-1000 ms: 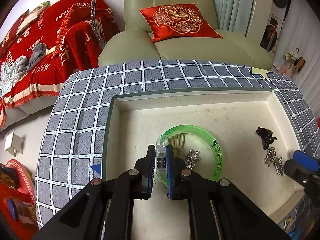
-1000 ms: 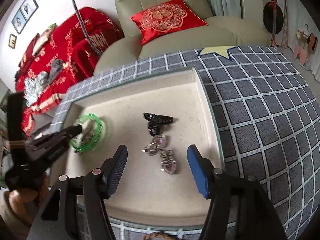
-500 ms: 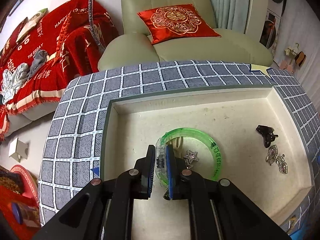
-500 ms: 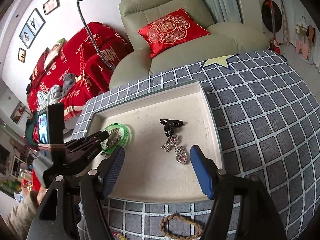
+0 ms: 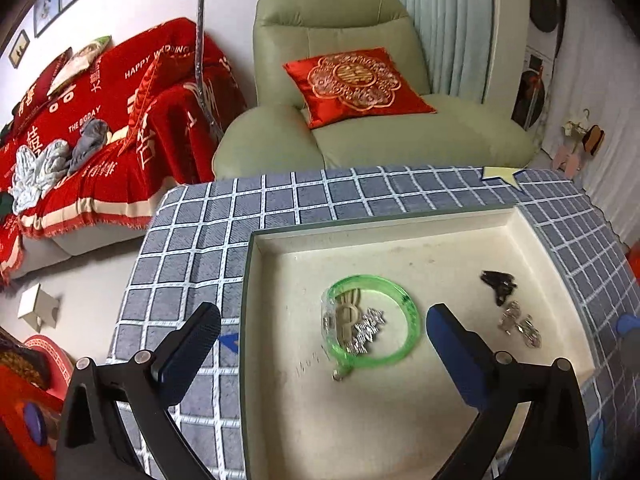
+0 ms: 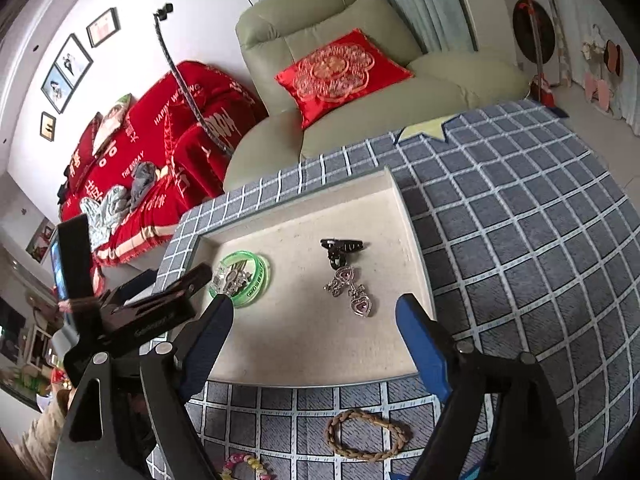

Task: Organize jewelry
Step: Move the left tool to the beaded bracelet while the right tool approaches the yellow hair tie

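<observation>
The left tool [image 5: 323, 344] was opening, nothing clamped; the green bangle [image 5: 372, 322] lay in the tray [image 5: 532, 240] directly ahead of it. The right tool [image 6: 314, 334] was opening, empty. The braided bracelet [image 6: 366, 434] lay on the counter [image 6: 520, 240] beneath the right tool, the nearer one, long axis crosswise.

Bangle [image 5: 372, 322] in tray [image 5: 400, 236] left part; hair clip [image 5: 498, 282] right, earrings [image 5: 520, 324] just before it.
</observation>
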